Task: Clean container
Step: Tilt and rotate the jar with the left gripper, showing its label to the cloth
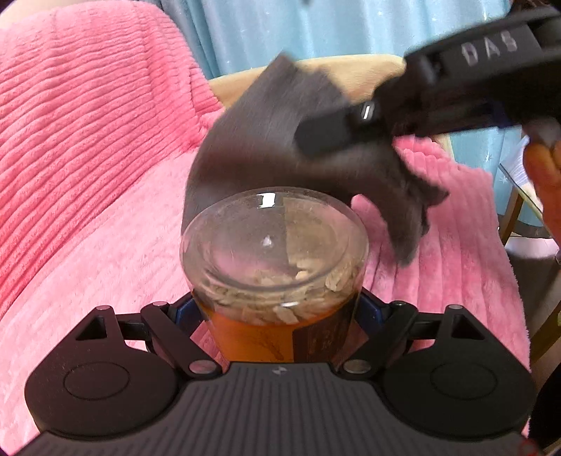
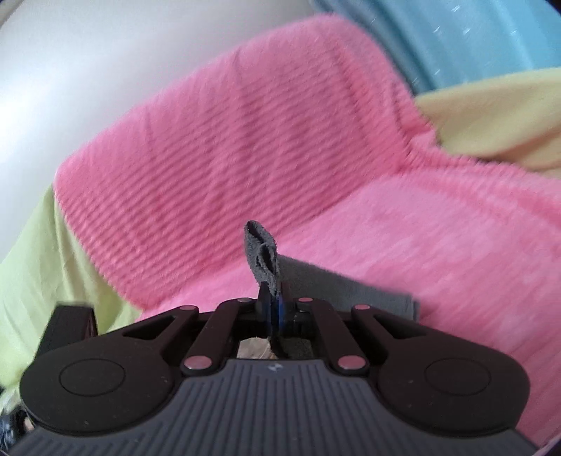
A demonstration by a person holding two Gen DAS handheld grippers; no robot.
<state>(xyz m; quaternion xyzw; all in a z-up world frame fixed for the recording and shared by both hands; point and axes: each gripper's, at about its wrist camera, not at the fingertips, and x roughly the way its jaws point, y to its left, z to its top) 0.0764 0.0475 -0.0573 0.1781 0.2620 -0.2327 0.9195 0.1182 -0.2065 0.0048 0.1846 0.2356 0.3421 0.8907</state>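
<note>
one jar (image 1: 277,266), one grey cloth (image 1: 266,140), two grippers (image 1: 277,312)

A pink ribbed plush blanket (image 2: 245,147) covers a yellow sofa (image 2: 491,115); pale blue curtains (image 1: 315,31) hang behind, beside a plain white wall (image 2: 70,70).

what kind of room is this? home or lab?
Probably a home, likely a living room or bedroom. A fluffy pink blanket is draped over what looks like a sofa or bed, a blue curtain hangs behind it, and yellow fabric lies beside it. No lab fixtures in view.
</note>
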